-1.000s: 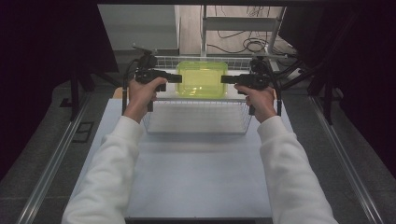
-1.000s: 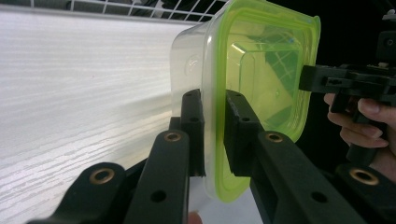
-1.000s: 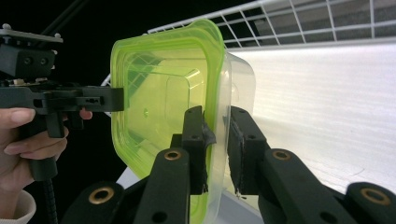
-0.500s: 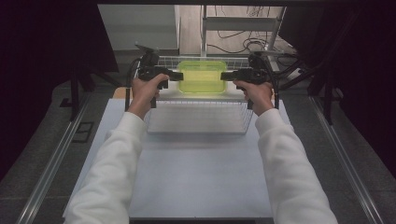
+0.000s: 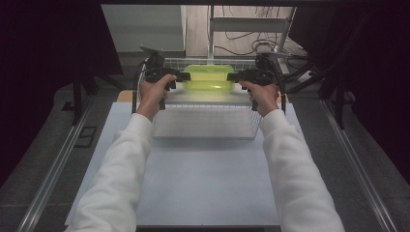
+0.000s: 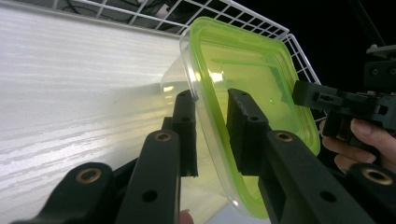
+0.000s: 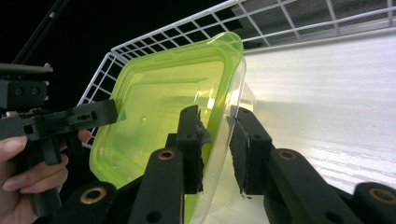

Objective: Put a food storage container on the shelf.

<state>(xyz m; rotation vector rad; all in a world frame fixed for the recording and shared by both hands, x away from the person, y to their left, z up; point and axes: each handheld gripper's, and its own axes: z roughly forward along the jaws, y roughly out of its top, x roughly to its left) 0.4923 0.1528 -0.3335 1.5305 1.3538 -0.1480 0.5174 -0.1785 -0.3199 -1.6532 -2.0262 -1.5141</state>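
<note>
A clear plastic container with a lime-green lid (image 5: 208,77) hangs over the far end of a white wire basket (image 5: 203,137). My left gripper (image 5: 186,76) is shut on its left rim and my right gripper (image 5: 232,76) on its right rim. In the left gripper view the container (image 6: 252,70) stands on edge, its rim between the two black pads of my left gripper (image 6: 212,116). The right gripper view shows the green lid (image 7: 159,107) with its rim pinched by my right gripper (image 7: 215,135). Each gripper view also shows the other gripper, the right one (image 6: 336,100) and the left one (image 7: 70,119), in a hand.
The wire basket sits at the far end of a pale table (image 5: 203,183), its walls rising behind the container (image 6: 261,18). Dark stands and cables crowd the floor beyond the basket (image 5: 270,46). Metal rails run along both table sides.
Both hands have carried the container away from the person, from above the basket's middle to its far end. Both grips are unchanged.
</note>
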